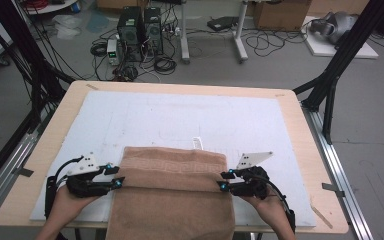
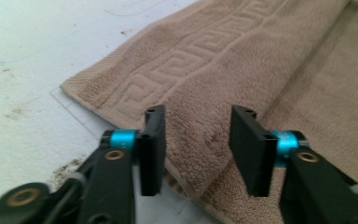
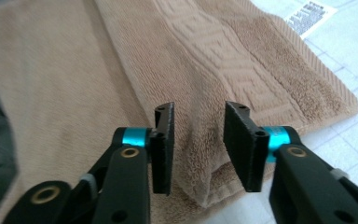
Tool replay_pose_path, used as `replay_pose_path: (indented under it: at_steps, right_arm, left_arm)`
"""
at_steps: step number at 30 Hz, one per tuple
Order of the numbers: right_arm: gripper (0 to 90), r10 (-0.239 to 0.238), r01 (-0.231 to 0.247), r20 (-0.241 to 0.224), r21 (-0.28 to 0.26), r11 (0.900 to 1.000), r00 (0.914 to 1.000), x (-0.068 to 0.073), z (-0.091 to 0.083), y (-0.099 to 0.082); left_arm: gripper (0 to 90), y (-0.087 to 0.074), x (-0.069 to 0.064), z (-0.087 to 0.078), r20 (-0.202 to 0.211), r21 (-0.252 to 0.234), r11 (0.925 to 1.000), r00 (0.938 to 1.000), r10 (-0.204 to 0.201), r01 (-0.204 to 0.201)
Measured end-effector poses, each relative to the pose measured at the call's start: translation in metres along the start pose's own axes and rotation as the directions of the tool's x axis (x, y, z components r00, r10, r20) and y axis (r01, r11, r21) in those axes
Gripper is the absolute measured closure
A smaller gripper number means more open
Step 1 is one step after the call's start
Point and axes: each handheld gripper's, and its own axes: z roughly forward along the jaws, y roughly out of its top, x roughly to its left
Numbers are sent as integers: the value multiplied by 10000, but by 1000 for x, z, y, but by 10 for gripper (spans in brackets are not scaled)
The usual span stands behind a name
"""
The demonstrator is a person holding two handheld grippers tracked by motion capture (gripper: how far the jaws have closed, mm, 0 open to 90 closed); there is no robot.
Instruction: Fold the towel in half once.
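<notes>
A tan towel (image 1: 172, 192) with a woven key-pattern band lies on the white mat, its near part hanging over the table's front edge. Its far part is folded over, making a raised ridge across its width. My left gripper (image 1: 118, 176) sits at the towel's left edge, open, its jaws either side of the fold's ridge (image 2: 200, 154). My right gripper (image 1: 222, 181) is at the right edge, also open, with the folded edge (image 3: 200, 163) between its jaws. Neither pair of pads presses the cloth.
The white mat (image 1: 180, 120) covers most of the wooden table (image 1: 300, 120). A small white label (image 1: 197, 142) lies just beyond the towel; it shows as a printed tag (image 3: 310, 14) in the right gripper view. Cables, computer towers and stands are on the floor behind.
</notes>
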Motion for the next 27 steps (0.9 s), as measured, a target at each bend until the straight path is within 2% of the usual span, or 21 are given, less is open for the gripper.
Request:
replay_pose_path:
  at_steps: [3, 7, 10, 13, 15, 21, 24, 27]
  right_arm:
    - [557, 125, -116, 318, -278, 9995, 9994, -6, -7, 5]
    - [536, 308, -287, 746, -297, 9991, 9967, -20, -6, 14]
    - [525, 516, -490, 717, -372, 9981, 9961, -33, 1, 19]
    - [521, 766, -743, 875, -298, 9968, 9932, -45, 13, 21]
    - [519, 925, -923, 1041, -65, 9957, 9903, -52, 21, 21]
    - [525, 1120, -1230, 1582, 613, 9905, 9810, -63, 36, 18]
    - [543, 1085, -1237, 1618, 865, 9886, 9808, -65, 41, 17]
    - [562, 905, -1090, 1861, 917, 9898, 9783, -63, 43, 17]
  left_arm:
    - [535, 10, 10, -2, -167, -86, 10000, 9999, -5, 4]
    - [552, 22, 22, 6, -508, -152, 9995, 9983, -274, 267]
    - [553, 28, 30, 16, -764, -207, 9991, 9963, -381, 366]
    - [547, 30, 37, 31, -852, 97, 9991, 9955, -404, 414]
    - [541, 29, 42, 41, -955, 434, 9981, 9946, -396, 439]
    - [547, 24, 59, 63, -1072, 811, 9906, 9891, -1014, 1103]
    - [541, 20, 62, 72, -1310, 1292, 9847, 9864, -997, 1167]
    - [512, 19, 62, 74, -1481, 1349, 9856, 9856, -813, 1016]
